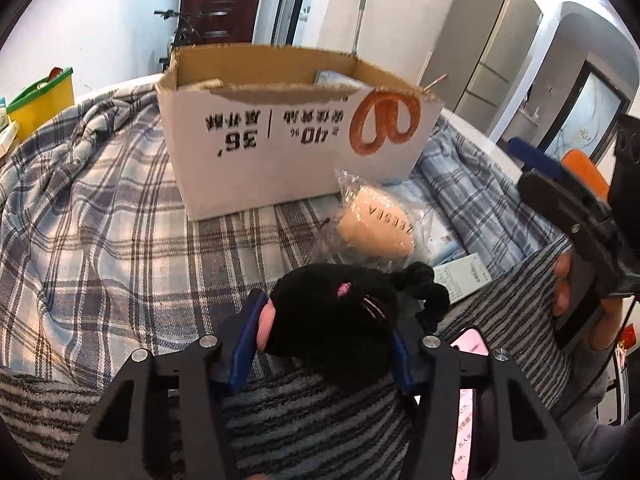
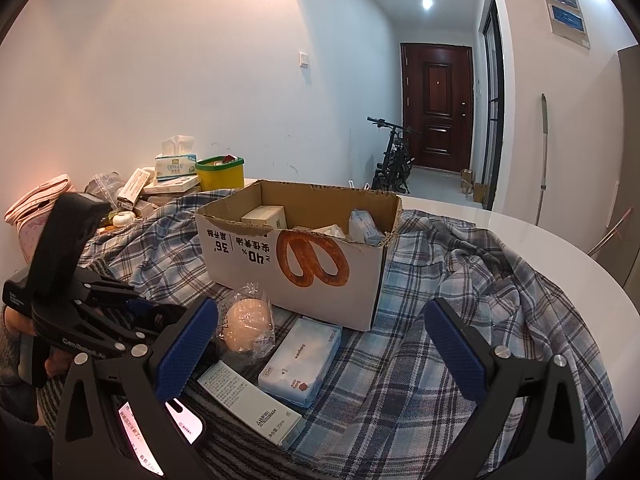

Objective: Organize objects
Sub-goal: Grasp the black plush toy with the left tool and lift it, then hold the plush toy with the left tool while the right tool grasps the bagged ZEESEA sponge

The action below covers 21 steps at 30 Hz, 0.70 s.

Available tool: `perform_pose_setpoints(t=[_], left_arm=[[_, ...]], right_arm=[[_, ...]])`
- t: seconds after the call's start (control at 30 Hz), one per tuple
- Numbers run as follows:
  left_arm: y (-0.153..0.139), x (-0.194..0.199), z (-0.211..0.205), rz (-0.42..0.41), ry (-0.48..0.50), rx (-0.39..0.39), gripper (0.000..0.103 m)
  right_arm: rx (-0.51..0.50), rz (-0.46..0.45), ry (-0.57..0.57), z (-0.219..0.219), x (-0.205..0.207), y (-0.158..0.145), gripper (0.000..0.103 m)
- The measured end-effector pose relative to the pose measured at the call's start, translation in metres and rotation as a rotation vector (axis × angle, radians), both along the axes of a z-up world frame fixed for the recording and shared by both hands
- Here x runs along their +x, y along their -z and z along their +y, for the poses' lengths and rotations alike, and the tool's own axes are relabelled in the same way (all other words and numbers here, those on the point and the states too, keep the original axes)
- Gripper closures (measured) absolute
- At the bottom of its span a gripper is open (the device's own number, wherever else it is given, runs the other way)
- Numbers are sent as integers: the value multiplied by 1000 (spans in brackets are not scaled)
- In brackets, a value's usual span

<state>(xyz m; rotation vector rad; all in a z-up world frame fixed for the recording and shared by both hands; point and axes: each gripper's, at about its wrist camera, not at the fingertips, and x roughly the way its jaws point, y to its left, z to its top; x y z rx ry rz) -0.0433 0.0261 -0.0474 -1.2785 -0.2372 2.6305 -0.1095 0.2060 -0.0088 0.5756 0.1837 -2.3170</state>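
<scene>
Counting across from left to right, the near end of the plaid blanket point(image 2: 460, 280) holds one black plush toy point(image 1: 340, 312), one phone point(image 2: 160, 432) with a lit screen, one wrapped beige pouch point(image 2: 244, 320), one slim pale green box point(image 2: 252, 404), one white and blue tissue pack point(image 2: 300, 356), and behind them one open cardboard box point(image 2: 296, 256) printed with a pretzel. Inside that box sit a small carton and a blue packet, with other items I cannot make out.

The left gripper point(image 1: 320, 344) is pinching the plush toy: both blue pads press its sides, and the toy's pink nose and whiskers face up, just in front of the pouch. No earlier view is at hand to compare.

The right gripper point(image 2: 320, 352) stands spread wide with nothing between its fingers point(image 2: 184, 352); the tissue pack and green box lie on the blanket below the gap, apart from the pads, with the cardboard box beyond them.
</scene>
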Motion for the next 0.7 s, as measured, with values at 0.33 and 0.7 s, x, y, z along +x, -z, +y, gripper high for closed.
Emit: perform_pose_setpoints(t=[0.33,0.7], left_arm=[[-40,14,-10,196,-17,-29,46],[-50,31,-35,347,-163,-97,46]], right_arm=[[49,-22,-7,-9,-4,6,0],[134,-68,-108,-31,-6,15,0]])
